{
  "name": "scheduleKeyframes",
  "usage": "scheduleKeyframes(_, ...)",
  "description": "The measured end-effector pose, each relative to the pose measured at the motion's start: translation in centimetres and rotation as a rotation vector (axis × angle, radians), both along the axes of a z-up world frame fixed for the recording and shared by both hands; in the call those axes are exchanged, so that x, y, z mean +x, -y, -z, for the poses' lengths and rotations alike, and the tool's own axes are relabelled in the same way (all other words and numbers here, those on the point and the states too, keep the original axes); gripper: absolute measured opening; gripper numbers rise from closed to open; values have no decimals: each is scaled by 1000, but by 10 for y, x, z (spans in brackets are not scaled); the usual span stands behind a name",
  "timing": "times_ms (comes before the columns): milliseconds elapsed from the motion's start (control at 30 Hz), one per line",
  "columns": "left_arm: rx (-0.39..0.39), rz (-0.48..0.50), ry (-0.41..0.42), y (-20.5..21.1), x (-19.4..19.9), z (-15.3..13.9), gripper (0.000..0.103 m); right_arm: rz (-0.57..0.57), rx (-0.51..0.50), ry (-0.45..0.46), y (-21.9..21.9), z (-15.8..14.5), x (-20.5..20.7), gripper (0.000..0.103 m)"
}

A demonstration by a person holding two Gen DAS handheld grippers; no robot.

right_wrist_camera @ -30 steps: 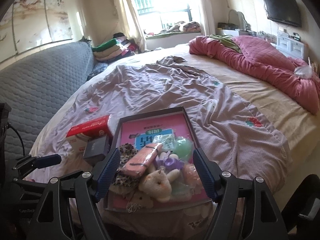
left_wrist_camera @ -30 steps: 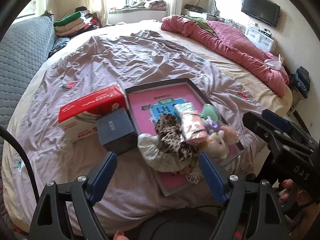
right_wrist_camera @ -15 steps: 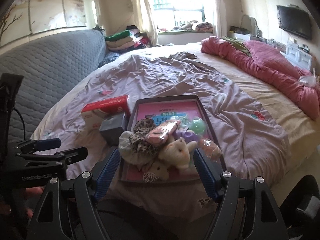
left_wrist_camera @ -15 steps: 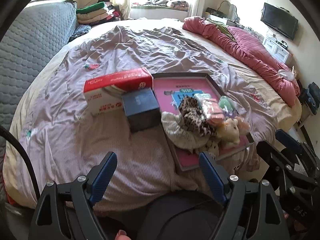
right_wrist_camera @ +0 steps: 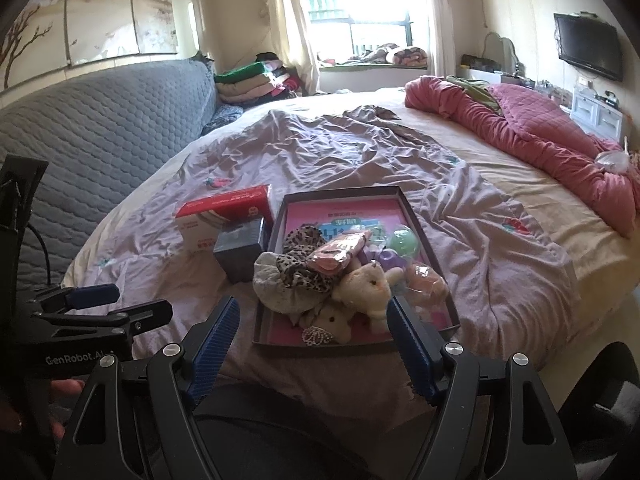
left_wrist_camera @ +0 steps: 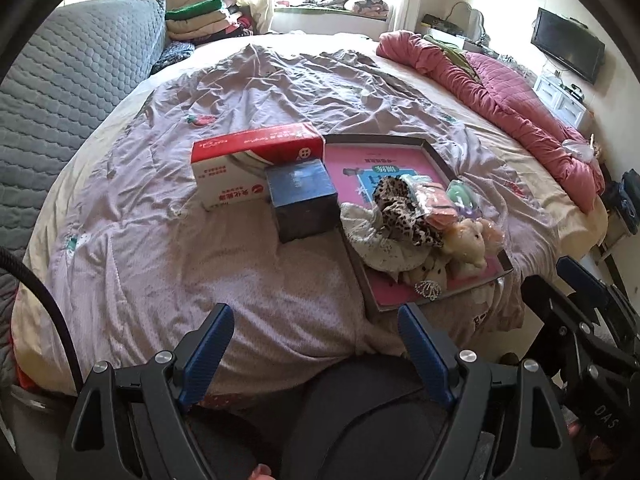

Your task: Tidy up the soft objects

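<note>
The soft things sit heaped in a shallow dark-rimmed tray (right_wrist_camera: 416,220) with a pink printed bottom, lying on the lilac bedsheet (left_wrist_camera: 200,264) near the bed's near edge. My right camera shows the pile best: a cream plush bunny (right_wrist_camera: 370,286) in front, a leopard-print cloth (right_wrist_camera: 304,256) draped over a pale speckled pouch (right_wrist_camera: 276,284), a pink packet (right_wrist_camera: 340,252) on top, a green ball (right_wrist_camera: 404,240) and a purple one (right_wrist_camera: 386,258) behind, and a peach-coloured soft piece (right_wrist_camera: 426,284) at the right. A second small plush below the bunny is partly buried, and I cannot make out the little glittery item at the tray's front rim.

From my left camera the same pile is seen from the side; there the balls are mostly hidden behind the packet, but the dark blue box (left_wrist_camera: 302,204) and the red and white carton (left_wrist_camera: 256,164) are plain, standing touching each other just beside the tray's left rim.

My left gripper (left_wrist_camera: 316,354) hangs over bare sheet short of the tray, jaws spread wide with nothing between them. My right gripper (right_wrist_camera: 312,340) is likewise released, its jaws apart and framing the tray's near end without touching it. Each camera catches the other tool at its edge, cut off. A rolled pink quilt (right_wrist_camera: 532,144) lies well apart along the far right side.
</note>
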State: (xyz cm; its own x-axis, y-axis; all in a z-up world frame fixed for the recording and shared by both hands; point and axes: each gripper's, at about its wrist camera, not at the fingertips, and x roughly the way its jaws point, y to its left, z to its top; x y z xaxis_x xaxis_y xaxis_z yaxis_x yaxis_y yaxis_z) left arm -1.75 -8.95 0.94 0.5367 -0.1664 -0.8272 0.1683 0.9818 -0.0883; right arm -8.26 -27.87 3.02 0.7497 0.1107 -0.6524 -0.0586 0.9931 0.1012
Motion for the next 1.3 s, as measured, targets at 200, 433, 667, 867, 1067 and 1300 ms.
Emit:
scheduleKeyframes(200, 3, -16, -11, -4, -1, 4, 83, -10, 4, -11, -3, 3, 4, 77)
scheduleKeyframes(433, 9, -8, -15, -2, -2, 6, 83, 3, 14, -6, -2, 6, 5, 77)
scheduleKeyframes(667, 1, -8, -22, -2, -3, 7, 83, 1, 25, -9, -2, 9, 5, 77)
scheduleKeyframes(867, 10, -7, -23, -1, -4, 7, 83, 1, 31, -9, 0, 10, 6, 77)
scheduleKeyframes(1067, 21, -4, -24, -1, -5, 8, 83, -2, 32, -6, -1, 10, 5, 77)
scheduleKeyframes(1300, 30, -15, -27, -3, -5, 9, 83, -16, 23, -6, -4, 12, 6, 77)
